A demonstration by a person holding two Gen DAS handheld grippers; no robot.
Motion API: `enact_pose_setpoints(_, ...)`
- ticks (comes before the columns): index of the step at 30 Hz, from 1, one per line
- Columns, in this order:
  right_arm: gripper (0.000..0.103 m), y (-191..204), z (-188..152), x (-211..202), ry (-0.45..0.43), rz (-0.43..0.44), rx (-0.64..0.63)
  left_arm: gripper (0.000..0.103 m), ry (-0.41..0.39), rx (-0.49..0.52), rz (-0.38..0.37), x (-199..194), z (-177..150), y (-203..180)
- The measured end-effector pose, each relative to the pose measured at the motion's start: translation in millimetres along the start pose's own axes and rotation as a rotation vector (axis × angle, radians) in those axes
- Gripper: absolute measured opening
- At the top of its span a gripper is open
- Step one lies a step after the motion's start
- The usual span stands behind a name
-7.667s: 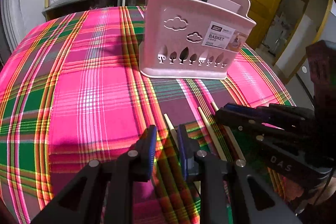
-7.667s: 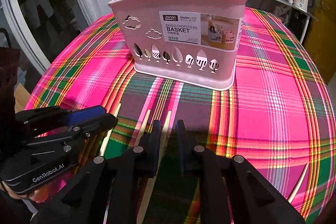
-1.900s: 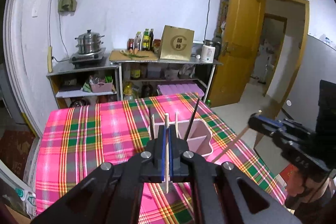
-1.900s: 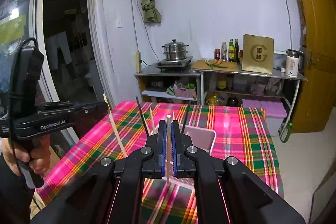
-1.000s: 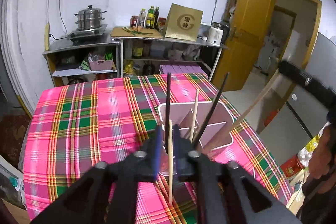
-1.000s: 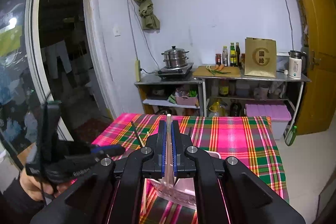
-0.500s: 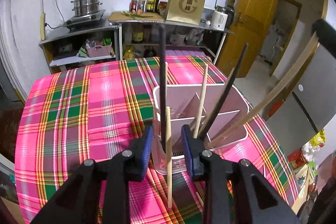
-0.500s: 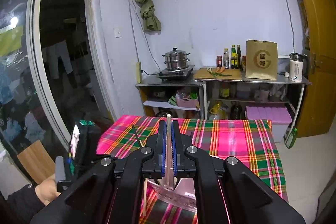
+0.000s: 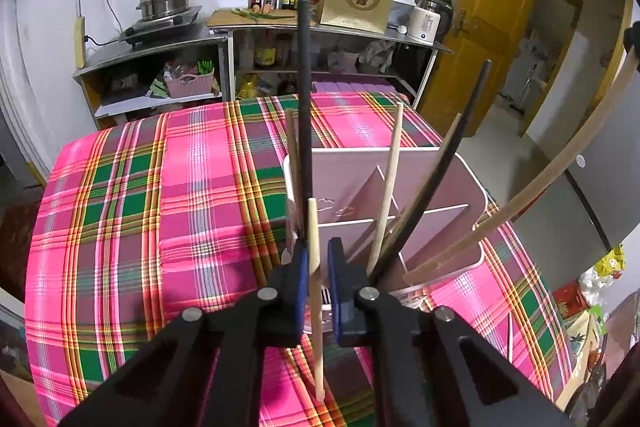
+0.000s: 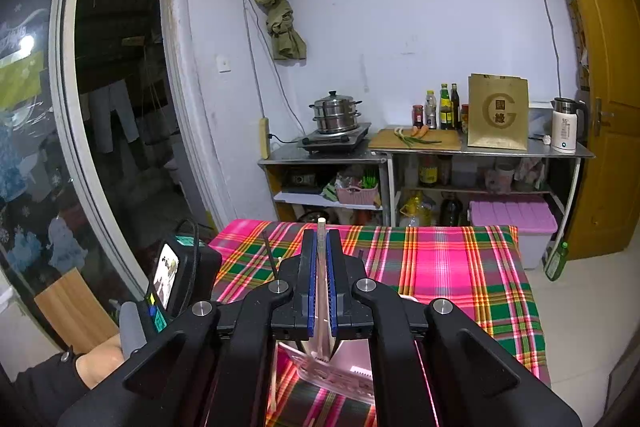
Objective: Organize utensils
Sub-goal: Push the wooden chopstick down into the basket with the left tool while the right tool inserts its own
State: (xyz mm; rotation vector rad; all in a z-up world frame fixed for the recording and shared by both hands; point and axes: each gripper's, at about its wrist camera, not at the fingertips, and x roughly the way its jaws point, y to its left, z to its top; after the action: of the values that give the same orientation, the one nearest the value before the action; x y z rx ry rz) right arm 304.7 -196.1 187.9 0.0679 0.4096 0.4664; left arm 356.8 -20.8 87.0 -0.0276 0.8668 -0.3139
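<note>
A pink chopstick basket stands on the plaid tablecloth, with black and wooden chopsticks upright in its compartments. My left gripper hovers at its near left corner. Its jaws are closing around an upright wooden chopstick, which rests against the left pad with a gap to the right pad. I cannot tell if its lower end is inside the basket. My right gripper is shut on a pale chopstick above the basket. In the left wrist view that long chopstick slants down into the right compartment.
A steel shelf unit behind the table holds a steamer pot, bottles, a gold bag and a kettle. A yellow door is at the right. A hand holds the left gripper's handle at lower left. A loose chopstick lies right of the basket.
My left gripper has come down closer to the basket. Its jaws widened around the wooden chopstick, then narrowed again. The right gripper has kept still, shut on its chopstick.
</note>
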Motion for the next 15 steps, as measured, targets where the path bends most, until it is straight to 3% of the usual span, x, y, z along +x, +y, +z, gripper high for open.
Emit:
enact_pose_setpoints(8, 0.004, 0, 0, 0, 0.001, 0.001, 0.003, 0.006, -0.032, 0.015, -0.016, -13, -1, -3)
enact_pose_setpoints(15, 0.004, 3, 0, -1, -0.009, 0.004, 0.0, 0.006, -0.1, 0.038, -0.041, -49, 6, -8)
